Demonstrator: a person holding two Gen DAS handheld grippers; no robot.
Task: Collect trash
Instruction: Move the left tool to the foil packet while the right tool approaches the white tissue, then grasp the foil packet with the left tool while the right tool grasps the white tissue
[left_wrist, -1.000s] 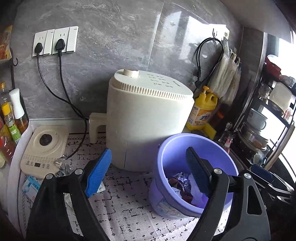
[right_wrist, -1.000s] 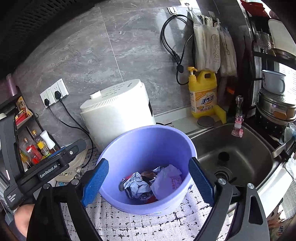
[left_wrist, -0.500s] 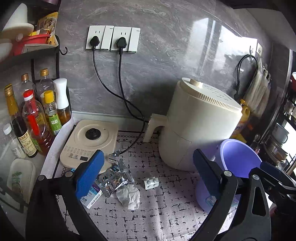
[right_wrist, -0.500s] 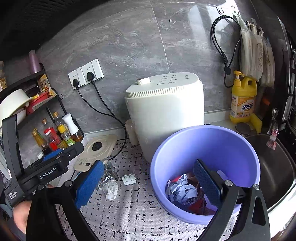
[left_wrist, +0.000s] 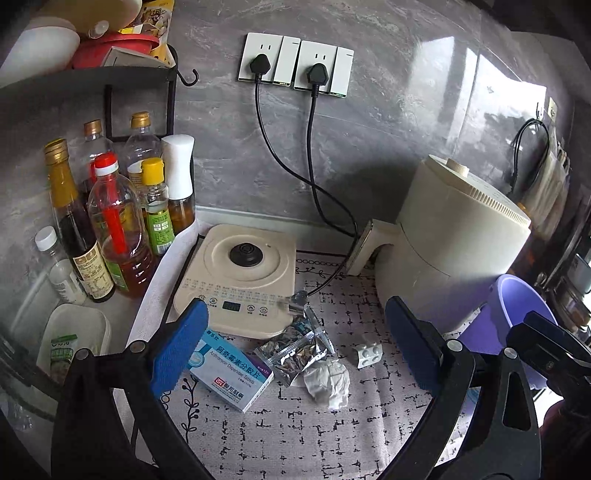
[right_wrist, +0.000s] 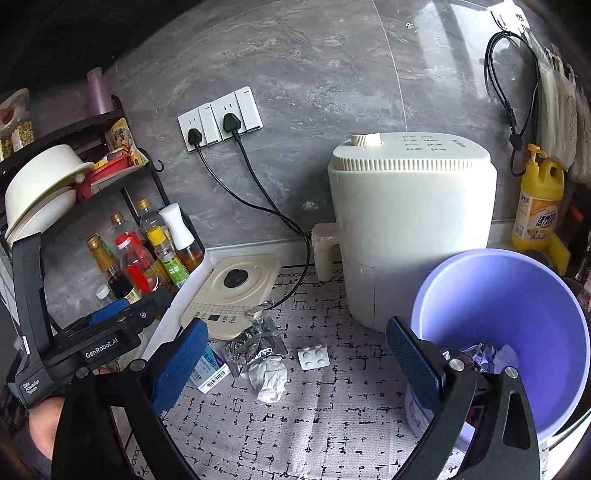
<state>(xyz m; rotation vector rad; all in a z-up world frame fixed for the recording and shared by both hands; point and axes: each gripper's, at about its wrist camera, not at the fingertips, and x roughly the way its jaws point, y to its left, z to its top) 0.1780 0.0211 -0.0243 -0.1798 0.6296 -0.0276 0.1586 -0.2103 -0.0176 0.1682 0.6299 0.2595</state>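
Both my tongs have swung away from the lilac plastic bucket (right_wrist: 517, 314), which already holds crumpled scraps, their jaws just widened and empty. Ahead between my left tongs (left_wrist: 295, 354) lie a crumpled white tissue (left_wrist: 328, 378), silver foil wrapper (left_wrist: 295, 349), blue-and-white medicine box (left_wrist: 231, 373) and white pill blister (left_wrist: 368, 355), uncollected; right tongs (right_wrist: 291, 362) gape beside the bucket.

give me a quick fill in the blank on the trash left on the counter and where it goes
1. The crumpled tissue lies on the patterned ____.
2. Trash already collected sits in the ____ bucket.
3. The silver foil wrapper lies between the medicine box and the white ____ pack.
4. Both the left gripper and right gripper are ____.

Missing words: mat; purple; blister; open
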